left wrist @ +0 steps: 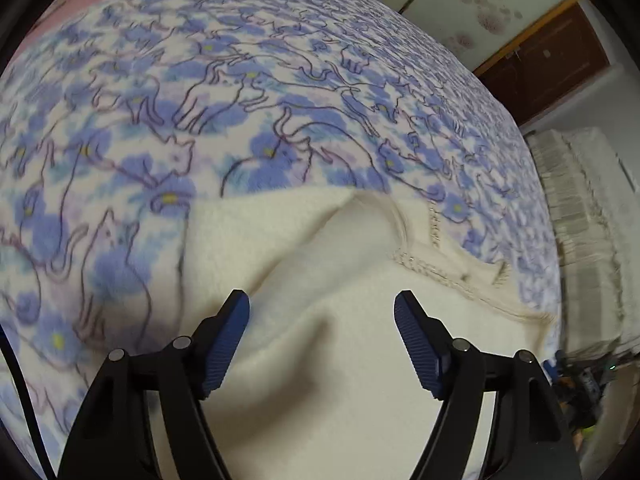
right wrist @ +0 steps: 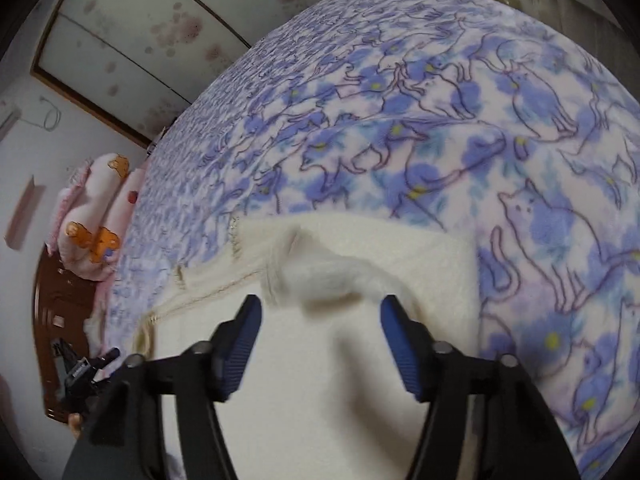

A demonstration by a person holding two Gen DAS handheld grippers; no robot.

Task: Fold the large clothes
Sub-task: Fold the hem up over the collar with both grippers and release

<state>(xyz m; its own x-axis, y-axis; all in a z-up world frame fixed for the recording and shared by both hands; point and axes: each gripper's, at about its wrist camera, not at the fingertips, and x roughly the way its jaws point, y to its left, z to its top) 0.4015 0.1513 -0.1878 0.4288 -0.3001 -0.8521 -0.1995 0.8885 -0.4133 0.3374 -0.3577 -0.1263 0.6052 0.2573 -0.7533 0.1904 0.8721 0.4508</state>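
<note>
A cream fleece garment [left wrist: 320, 320] lies on a bed covered by a blue-and-white cat-print blanket [left wrist: 200, 100]. In the left wrist view my left gripper [left wrist: 322, 300] is open just above the garment, with a raised fold and a stitched hem [left wrist: 440, 272] ahead of it. In the right wrist view the garment [right wrist: 320, 360] fills the lower middle, and my right gripper [right wrist: 320, 306] is open over it, close behind a fluffy bunched edge [right wrist: 332, 276]. The blanket [right wrist: 440, 120] spreads beyond. Neither gripper holds anything.
Pink pillows with orange figures [right wrist: 96, 216] lie at the bed's head. A dark wooden headboard [right wrist: 52, 320] stands beside them. Patterned sliding panels [left wrist: 460, 4] and a brown wooden door [left wrist: 548, 60] line the wall. A pale ribbed cover [left wrist: 580, 220] hangs beside the bed.
</note>
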